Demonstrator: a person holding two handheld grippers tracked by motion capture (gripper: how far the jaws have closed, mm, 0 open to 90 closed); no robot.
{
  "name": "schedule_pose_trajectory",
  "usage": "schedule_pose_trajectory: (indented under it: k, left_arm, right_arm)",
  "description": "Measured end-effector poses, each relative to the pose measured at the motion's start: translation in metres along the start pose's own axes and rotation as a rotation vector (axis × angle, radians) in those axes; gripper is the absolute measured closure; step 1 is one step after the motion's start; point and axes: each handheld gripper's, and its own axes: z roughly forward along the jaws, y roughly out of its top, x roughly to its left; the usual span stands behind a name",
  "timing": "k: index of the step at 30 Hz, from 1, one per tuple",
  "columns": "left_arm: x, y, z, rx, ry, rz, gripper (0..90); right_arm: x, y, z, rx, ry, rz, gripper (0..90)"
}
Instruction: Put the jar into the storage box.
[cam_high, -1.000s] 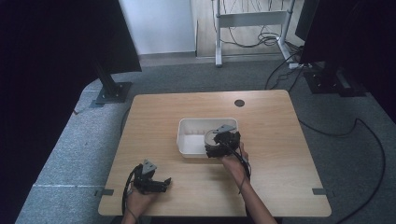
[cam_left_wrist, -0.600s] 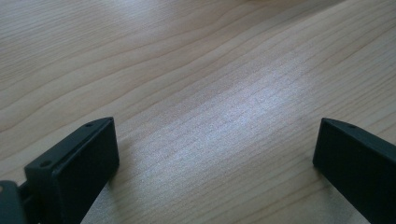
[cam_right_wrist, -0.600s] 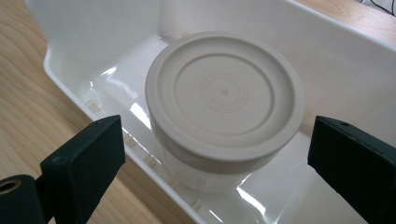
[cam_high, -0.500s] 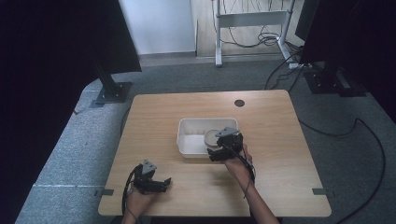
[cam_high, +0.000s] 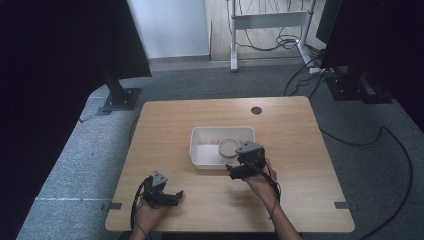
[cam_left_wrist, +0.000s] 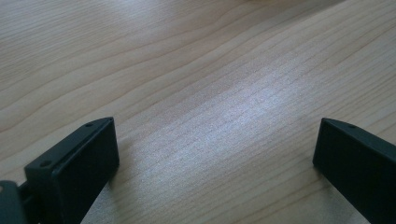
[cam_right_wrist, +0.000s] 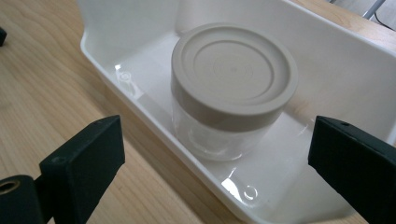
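A wooden table with a pale grain takes up the middle of the high view, standing on grey carpet with a small dark round hole near its far edge. A white plastic tray sits near the table's centre, its long side running across the table. Inside the tray, toward its right end, stands a clear jar with a grey-beige ribbed lid; it is upright, close to the tray's near wall, and nothing grips it. The right gripper is held just at the tray's near right corner, over the tabletop; in the right gripper view its jaws stand wide apart on either side of the jar and short of it, with the tray's near rim between them and the jar. The left gripper rests low near the table's near left edge, well apart from the tray; in the left gripper view its jaws are spread wide over bare wood with nothing between them.
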Motion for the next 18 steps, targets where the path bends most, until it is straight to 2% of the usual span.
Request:
schedule_pose_trajectory:
  k: [18]
  left_arm:
    - [0.000,0.000,0.000,-0.001,0.000,-0.001,0.0]
  right_arm:
    - [-0.009,-0.028,-0.022,-0.013,0.011,-0.020,3.2]
